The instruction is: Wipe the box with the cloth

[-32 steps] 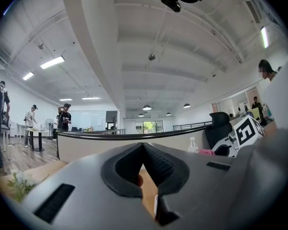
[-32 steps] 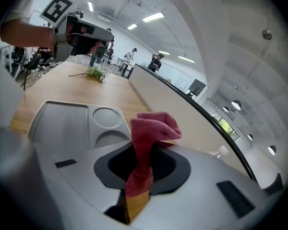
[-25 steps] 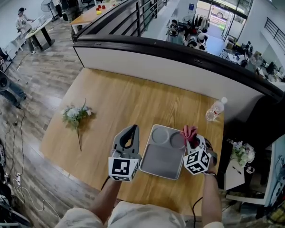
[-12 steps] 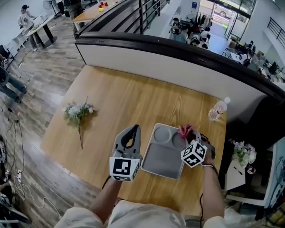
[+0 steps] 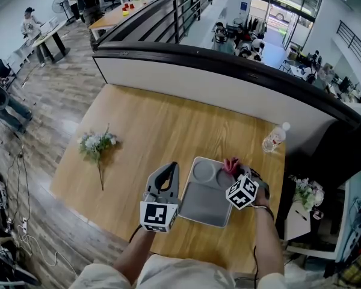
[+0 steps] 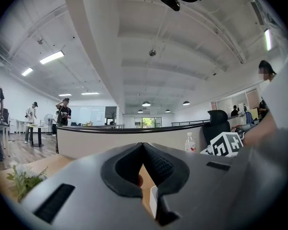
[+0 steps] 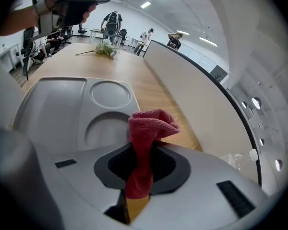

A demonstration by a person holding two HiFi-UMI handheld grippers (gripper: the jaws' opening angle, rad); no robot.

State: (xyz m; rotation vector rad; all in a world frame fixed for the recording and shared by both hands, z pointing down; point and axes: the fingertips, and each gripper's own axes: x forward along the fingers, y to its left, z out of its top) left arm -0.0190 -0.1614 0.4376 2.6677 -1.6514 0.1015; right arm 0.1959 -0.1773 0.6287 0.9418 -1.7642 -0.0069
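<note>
We read the right gripper [image 7: 143, 150] as closed on the cloth [image 7: 149, 126]. Its jaws pinch the red fabric, which runs up through the gap between them and bunches in a folded lump just past the tips.

Directly ahead of and below these jaws lies the box [image 7: 85, 110], a grey compartment tray resting flat on the wooden worktop [image 5: 150, 125].
- The cloth lump hangs over the nearer round compartment [image 7: 103, 131], immediately in front of the jaws.
- The second round compartment [image 7: 110, 94] sits just beyond the first, further ahead of the jaws.
- The rectangular compartment [image 7: 53, 104] extends to the left of the jaws.

We cannot confirm from either view whether the cloth actually touches the box surface; it appears to sit at or just above it.

The left gripper [image 6: 142, 145] has its jaws pressed together, tips meeting, with nothing between them. In the head view it lies just beside the left edge of the box, its jaws pointing away from the person.

Other items, referenced to the left jaws:
- A bunch of flowers [image 5: 96, 143] lies on the worktop ahead and well to the left.
- A water bottle [image 5: 274, 138] stands ahead and to the right, past the far right corner of the box
</note>
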